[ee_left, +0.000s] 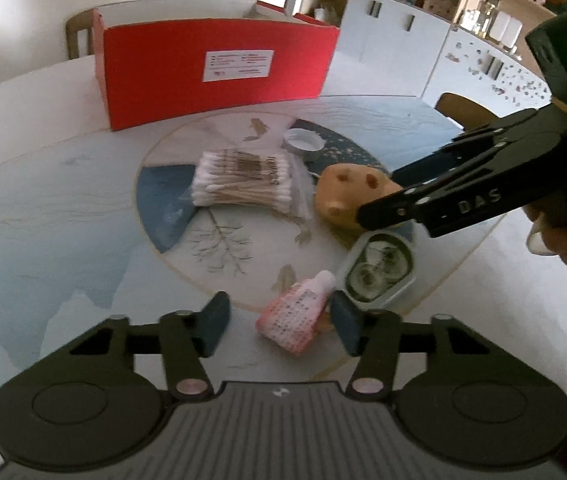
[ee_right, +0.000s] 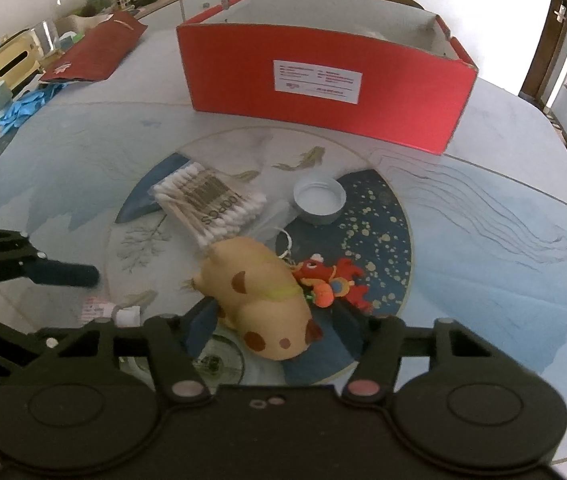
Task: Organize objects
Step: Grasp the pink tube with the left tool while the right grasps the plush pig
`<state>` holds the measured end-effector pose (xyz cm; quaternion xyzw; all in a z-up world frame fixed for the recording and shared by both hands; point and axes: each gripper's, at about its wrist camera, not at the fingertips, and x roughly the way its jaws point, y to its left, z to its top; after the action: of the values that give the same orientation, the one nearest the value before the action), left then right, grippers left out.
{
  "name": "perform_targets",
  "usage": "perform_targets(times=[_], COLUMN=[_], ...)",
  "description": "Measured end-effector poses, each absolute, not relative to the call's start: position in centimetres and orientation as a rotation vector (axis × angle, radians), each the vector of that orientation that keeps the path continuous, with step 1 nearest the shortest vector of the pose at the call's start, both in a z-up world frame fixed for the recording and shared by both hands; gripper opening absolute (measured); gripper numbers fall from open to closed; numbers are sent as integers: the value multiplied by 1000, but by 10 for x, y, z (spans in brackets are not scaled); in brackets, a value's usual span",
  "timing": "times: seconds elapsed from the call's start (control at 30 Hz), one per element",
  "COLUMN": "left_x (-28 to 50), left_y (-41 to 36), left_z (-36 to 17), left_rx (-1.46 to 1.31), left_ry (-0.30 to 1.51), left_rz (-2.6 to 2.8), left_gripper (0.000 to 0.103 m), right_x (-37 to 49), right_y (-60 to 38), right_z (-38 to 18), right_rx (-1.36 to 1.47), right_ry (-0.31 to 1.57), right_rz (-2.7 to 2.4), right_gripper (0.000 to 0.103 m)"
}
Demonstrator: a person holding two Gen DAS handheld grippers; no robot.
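Left wrist view: the left gripper (ee_left: 279,326) hangs over the bench (ee_left: 63,240), its jaws apart around a small pink-and-white bottle (ee_left: 297,318). The right pad looks to touch the bottle's side while the left pad stands clear at 9 o'clock, so the gripper is released. At 1 o'clock from the bottle sits a pale green oval tin (ee_left: 377,272). Further, at 12 o'clock, lie a clear packet of cotton swabs (ee_left: 243,184), a white screw lid (ee_left: 303,142) and an open red cardboard box (ee_left: 219,76). The right gripper (ee_left: 383,200) reaches in from 3 o'clock onto a tan plush toy with brown spots (ee_left: 347,196).

Right wrist view: the right gripper (ee_right: 275,334) straddles the plush toy (ee_right: 267,300), both pads at its flanks, though whether they press I cannot tell. A red dragon keychain (ee_right: 331,280) lies at 2 o'clock of the toy, the swabs (ee_right: 211,204) at 11 o'clock, the box (ee_right: 323,84) at 12.
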<state>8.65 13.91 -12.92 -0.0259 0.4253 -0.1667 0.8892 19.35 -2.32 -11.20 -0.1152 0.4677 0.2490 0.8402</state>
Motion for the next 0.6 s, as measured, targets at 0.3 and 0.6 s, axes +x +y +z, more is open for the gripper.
perform_targets(times=[0.3, 0.6], left_x=[86, 86], left_y=[136, 141], left_z=[-125, -114], left_rx=[-87, -134], left_ry=[916, 904], left_rz=[-347, -304], left_gripper=[37, 36], right_x=[185, 180], right_y=[-18, -25], right_z=[-107, -96], right_rx=[-292, -287], right_ry=[946, 919], right_rz=[533, 535], right_gripper=[41, 36])
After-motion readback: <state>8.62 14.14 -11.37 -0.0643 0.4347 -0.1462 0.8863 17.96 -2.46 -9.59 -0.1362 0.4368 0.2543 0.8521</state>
